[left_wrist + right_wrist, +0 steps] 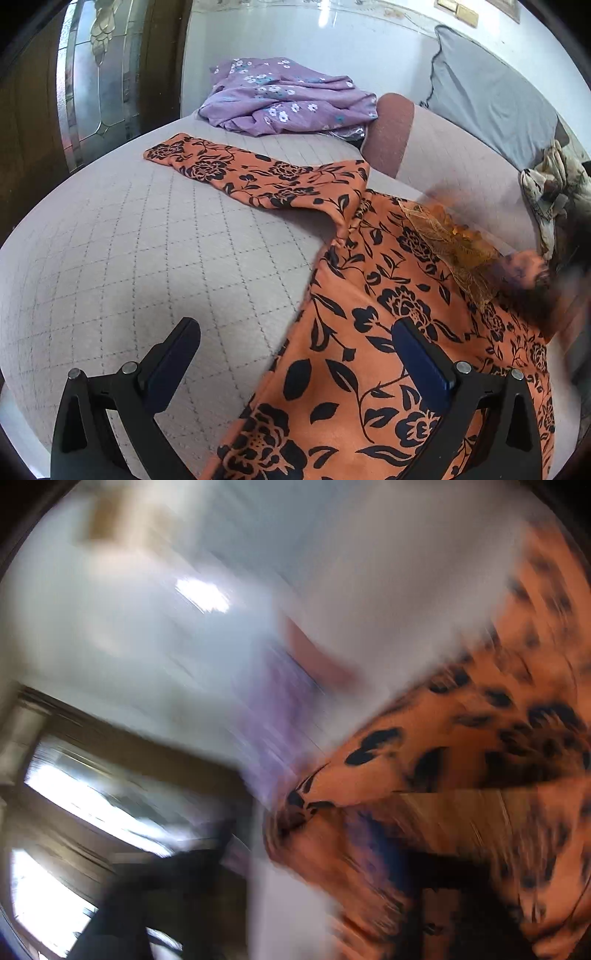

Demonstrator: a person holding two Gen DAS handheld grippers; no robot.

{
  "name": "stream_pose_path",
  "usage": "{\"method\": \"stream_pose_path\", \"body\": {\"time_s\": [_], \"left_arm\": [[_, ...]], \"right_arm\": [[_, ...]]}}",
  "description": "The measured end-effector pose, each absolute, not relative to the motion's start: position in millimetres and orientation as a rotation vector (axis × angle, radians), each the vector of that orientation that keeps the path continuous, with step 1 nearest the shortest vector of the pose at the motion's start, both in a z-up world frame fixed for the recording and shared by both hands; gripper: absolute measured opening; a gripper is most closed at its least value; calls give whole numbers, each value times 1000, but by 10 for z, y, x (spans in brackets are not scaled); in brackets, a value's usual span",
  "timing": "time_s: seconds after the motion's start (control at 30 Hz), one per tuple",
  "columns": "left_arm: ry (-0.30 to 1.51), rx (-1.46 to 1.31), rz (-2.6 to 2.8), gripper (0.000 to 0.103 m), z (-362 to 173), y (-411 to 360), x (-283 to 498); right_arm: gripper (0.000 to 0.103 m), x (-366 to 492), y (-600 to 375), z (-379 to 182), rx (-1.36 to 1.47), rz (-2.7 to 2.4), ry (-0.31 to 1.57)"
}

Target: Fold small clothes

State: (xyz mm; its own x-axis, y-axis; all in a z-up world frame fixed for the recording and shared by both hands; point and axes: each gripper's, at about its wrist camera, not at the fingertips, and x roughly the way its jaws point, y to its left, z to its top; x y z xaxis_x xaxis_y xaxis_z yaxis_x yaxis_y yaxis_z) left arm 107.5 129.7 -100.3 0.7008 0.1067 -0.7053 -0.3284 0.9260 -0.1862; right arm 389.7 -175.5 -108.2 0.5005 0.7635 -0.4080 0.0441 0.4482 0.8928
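An orange garment with black flowers (369, 350) lies spread on the quilted bed (129, 258), one sleeve (236, 173) stretched to the far left. My left gripper (295, 347) is open and empty, hovering over the garment's left edge. At the right edge of the left wrist view a blurred patch of the garment (528, 273) is lifted. The right wrist view is badly motion-blurred; orange fabric (461, 738) fills its right side, close against the right gripper's dark fingers (399, 860). Whether they are shut on it I cannot tell.
A crumpled purple floral garment (284, 99) lies at the far end of the bed. A grey pillow (495, 96) and a patterned cloth (554, 184) sit at the right. A wooden door with glass (92, 74) stands at the left.
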Motion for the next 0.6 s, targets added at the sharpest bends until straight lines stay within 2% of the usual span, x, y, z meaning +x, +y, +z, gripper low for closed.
{"method": "stream_pose_path", "body": {"time_s": [0.07, 0.13, 0.33, 0.47, 0.6], "left_arm": [[757, -313, 248, 103, -1007, 1302, 1073], [752, -311, 239, 103, -1008, 1288, 1061], [752, -339, 100, 103, -890, 1091, 1052], [762, -445, -109, 103, -630, 913, 1263], [864, -599, -232, 103, -615, 785, 1971]], "right_arm": [[88, 3764, -1624, -1521, 1004, 484, 1089], [88, 3523, -1713, -1683, 1038, 460, 1088], [88, 2852, -2197, -1329, 738, 473, 1002], [88, 2584, -2725, -1305, 715, 403, 944], [88, 2380, -3036, -1387, 744, 410, 912]]}}
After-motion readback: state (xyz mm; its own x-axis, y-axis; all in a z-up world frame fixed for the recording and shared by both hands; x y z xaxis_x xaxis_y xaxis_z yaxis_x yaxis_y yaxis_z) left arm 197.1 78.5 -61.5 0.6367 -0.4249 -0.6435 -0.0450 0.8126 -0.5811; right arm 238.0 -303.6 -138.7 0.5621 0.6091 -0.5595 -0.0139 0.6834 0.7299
